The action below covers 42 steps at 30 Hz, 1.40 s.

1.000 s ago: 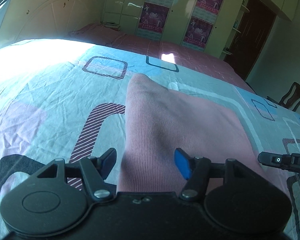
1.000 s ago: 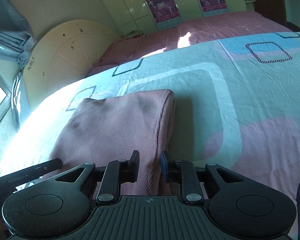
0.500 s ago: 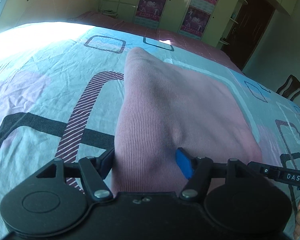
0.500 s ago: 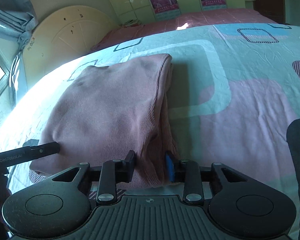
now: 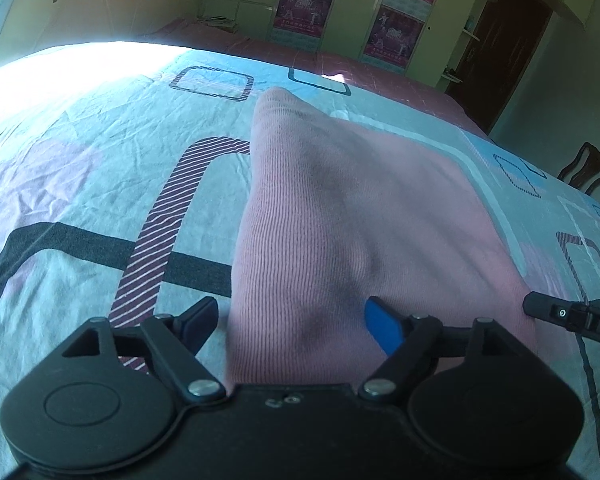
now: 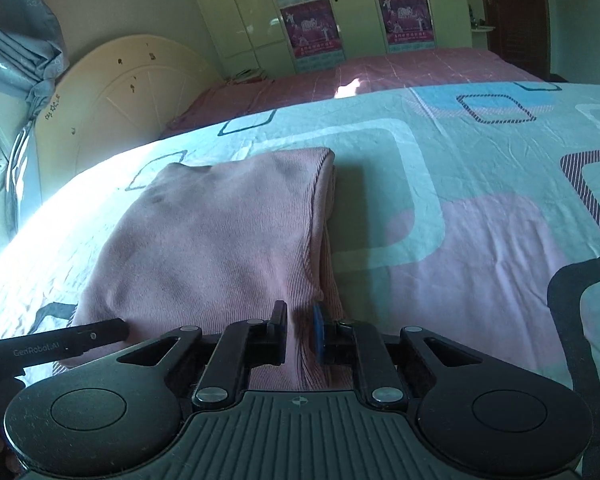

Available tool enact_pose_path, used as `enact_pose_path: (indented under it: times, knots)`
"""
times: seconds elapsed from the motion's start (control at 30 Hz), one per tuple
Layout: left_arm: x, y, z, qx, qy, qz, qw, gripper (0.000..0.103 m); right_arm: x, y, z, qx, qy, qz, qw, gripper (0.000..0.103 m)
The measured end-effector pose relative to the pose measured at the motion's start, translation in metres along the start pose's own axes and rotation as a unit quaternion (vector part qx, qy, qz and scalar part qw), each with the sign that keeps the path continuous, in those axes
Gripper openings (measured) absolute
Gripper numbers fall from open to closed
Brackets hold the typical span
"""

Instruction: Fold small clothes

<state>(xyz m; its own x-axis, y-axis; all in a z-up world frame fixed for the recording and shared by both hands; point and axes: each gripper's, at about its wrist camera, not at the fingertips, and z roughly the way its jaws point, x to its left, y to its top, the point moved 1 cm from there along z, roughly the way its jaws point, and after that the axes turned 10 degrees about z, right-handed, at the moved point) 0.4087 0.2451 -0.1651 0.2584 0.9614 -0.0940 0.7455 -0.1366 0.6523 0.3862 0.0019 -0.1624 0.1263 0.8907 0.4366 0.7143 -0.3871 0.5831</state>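
A folded pink ribbed garment (image 5: 340, 216) lies on the patterned bedsheet (image 5: 100, 168). My left gripper (image 5: 292, 320) is wide open, its fingers astride the garment's near left corner, which bulges up between them. In the right wrist view the same garment (image 6: 220, 240) lies folded, its open layered edge on the right. My right gripper (image 6: 299, 330) is shut on the garment's near right corner, the cloth pinched between the pads. Each gripper shows at the edge of the other's view.
The bedsheet (image 6: 480, 220) spreads all around the garment. A cream headboard (image 6: 116, 92) and wardrobe doors with posters (image 6: 316, 28) stand beyond the bed. A dark wooden chair (image 5: 586, 168) stands at the right past the bed edge.
Both grippers rose and pulled back slightly after dipping low over the garment. The left stays open around its corner; the right stays shut on its corner. The garment's fold looks the same.
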Motion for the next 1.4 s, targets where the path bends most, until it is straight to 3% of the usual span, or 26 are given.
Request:
enact_pose_path:
  times: [0.07, 0.17, 0.53, 0.67, 0.77, 0.87, 0.9, 0.97, 1.0, 1.03, 1.17, 1.23, 1.4]
  knots:
    - [-0.001, 0.001, 0.001, 0.006, 0.004, 0.001, 1.0, 0.096, 0.0, -0.005, 0.012, 0.023, -0.023, -0.013, 0.999, 0.013]
    - [-0.004, 0.002, 0.002, 0.017, 0.014, 0.009, 0.9997, 0.103, -0.01, -0.011, 0.021, 0.045, -0.026, 0.007, 0.999, 0.013]
    - [-0.01, 0.009, 0.013, 0.059, 0.054, 0.021, 0.9966, 0.103, 0.0, 0.0, 0.001, 0.015, -0.003, 0.011, 1.0, 0.014]
    - [-0.026, 0.012, 0.009, 0.046, 0.091, 0.085, 0.9911, 0.103, 0.006, 0.0, 0.008, 0.023, -0.009, -0.007, 1.0, 0.015]
    - [-0.032, 0.009, 0.006, 0.036, 0.108, 0.089, 0.9895, 0.103, 0.002, -0.009, 0.024, 0.058, -0.021, -0.008, 0.998, 0.016]
    - [-0.036, 0.008, 0.002, 0.02, 0.123, 0.09, 0.9881, 0.102, 0.001, -0.011, 0.024, 0.052, -0.02, -0.008, 0.998, 0.017]
    - [-0.037, 0.008, -0.001, 0.013, 0.131, 0.088, 0.9874, 0.101, 0.001, -0.01, 0.021, 0.049, -0.018, -0.005, 0.999, 0.02]
    - [-0.041, 0.009, -0.008, 0.002, 0.143, 0.085, 0.9861, 0.099, 0.003, -0.01, 0.009, 0.035, -0.012, 0.001, 0.999, 0.034]
    - [-0.041, 0.011, -0.012, 0.001, 0.141, 0.082, 0.9865, 0.099, 0.005, -0.011, 0.0, 0.026, -0.01, 0.001, 1.0, 0.048]
    - [-0.041, 0.012, -0.016, 0.001, 0.138, 0.08, 0.9872, 0.099, 0.007, -0.012, -0.01, 0.018, -0.006, 0.0, 1.0, 0.056]
    - [-0.044, 0.014, -0.043, -0.009, 0.131, 0.076, 0.9884, 0.097, 0.02, -0.018, -0.05, 0.014, 0.011, -0.031, 0.999, 0.059]
    - [-0.048, 0.015, -0.062, -0.022, 0.13, 0.081, 0.988, 0.097, 0.026, -0.023, -0.072, 0.018, 0.018, -0.051, 0.998, 0.075]
    - [-0.067, 0.005, -0.122, -0.043, 0.127, 0.094, 0.9865, 0.1, 0.04, -0.041, -0.126, 0.031, 0.035, -0.094, 0.995, 0.09]
